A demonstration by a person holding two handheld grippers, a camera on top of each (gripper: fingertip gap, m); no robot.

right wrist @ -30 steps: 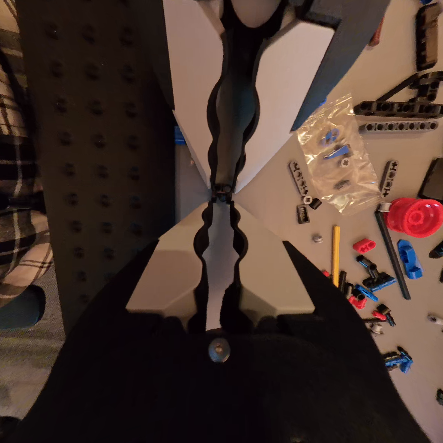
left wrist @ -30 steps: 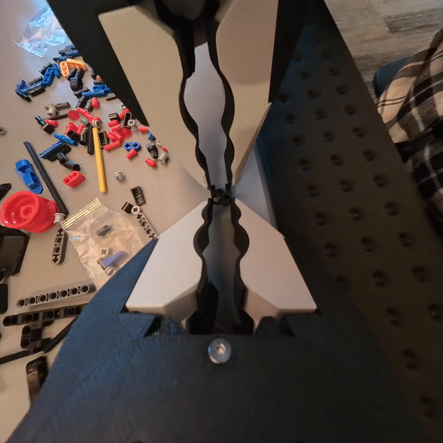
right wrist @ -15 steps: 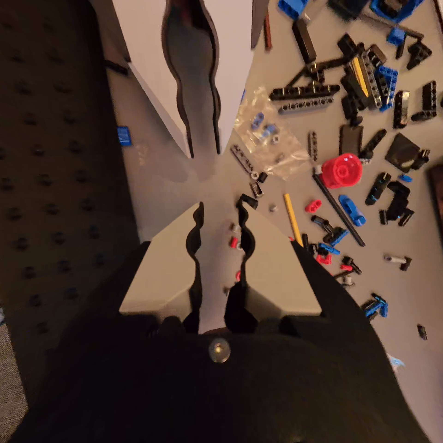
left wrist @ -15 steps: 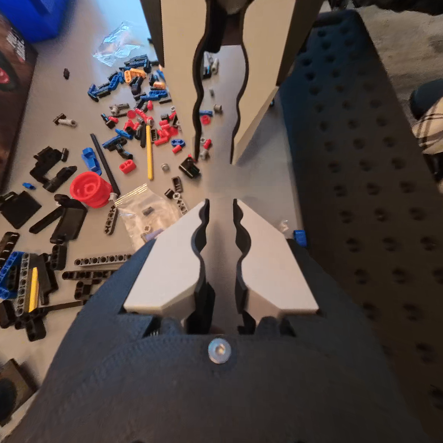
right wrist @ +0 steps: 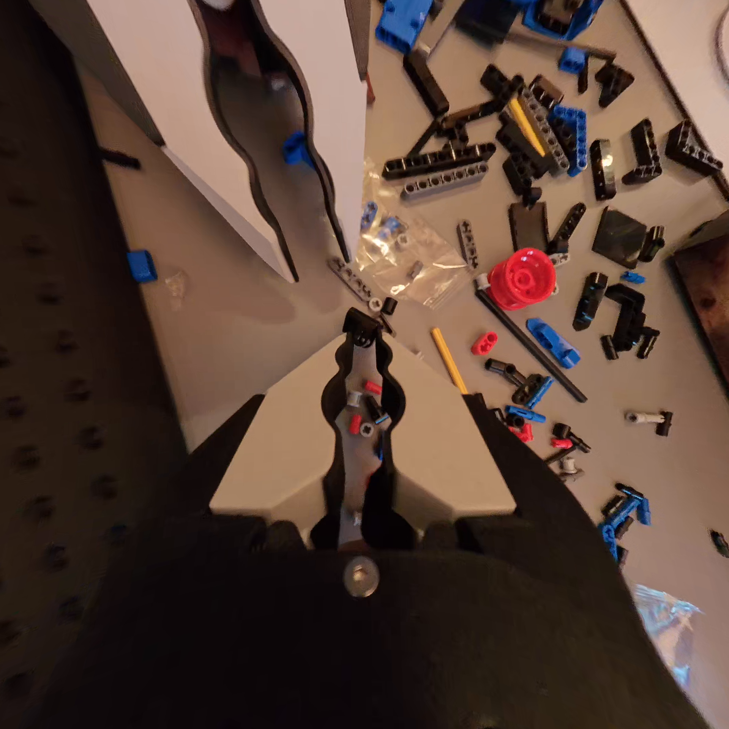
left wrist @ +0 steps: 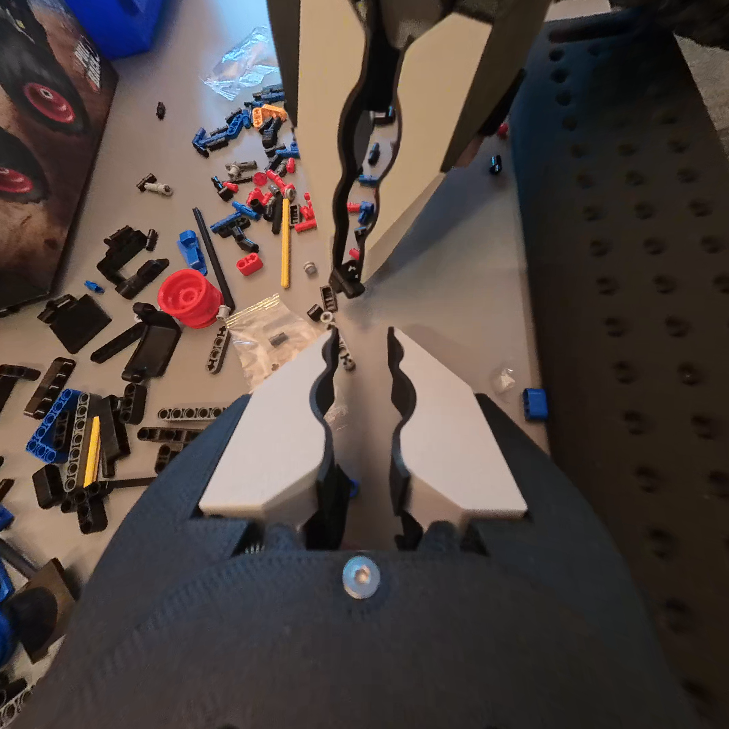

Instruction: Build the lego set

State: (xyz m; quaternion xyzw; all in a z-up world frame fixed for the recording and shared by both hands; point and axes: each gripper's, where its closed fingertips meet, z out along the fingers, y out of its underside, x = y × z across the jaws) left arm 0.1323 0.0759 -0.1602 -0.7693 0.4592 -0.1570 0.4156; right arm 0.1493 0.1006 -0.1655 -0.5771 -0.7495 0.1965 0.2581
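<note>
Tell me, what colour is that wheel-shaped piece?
Red wheel; the right wrist view shows it best.

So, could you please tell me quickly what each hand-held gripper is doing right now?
Left hand-held gripper: open, holding nothing.
Right hand-held gripper: closed on a small black piece.

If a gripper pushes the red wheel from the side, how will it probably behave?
The red wheel is round and seems to lie on its side, so it would probably slide, not roll. It looks like hollow plastic, likely light and stiff. The black axle beside it might shift too.
</note>
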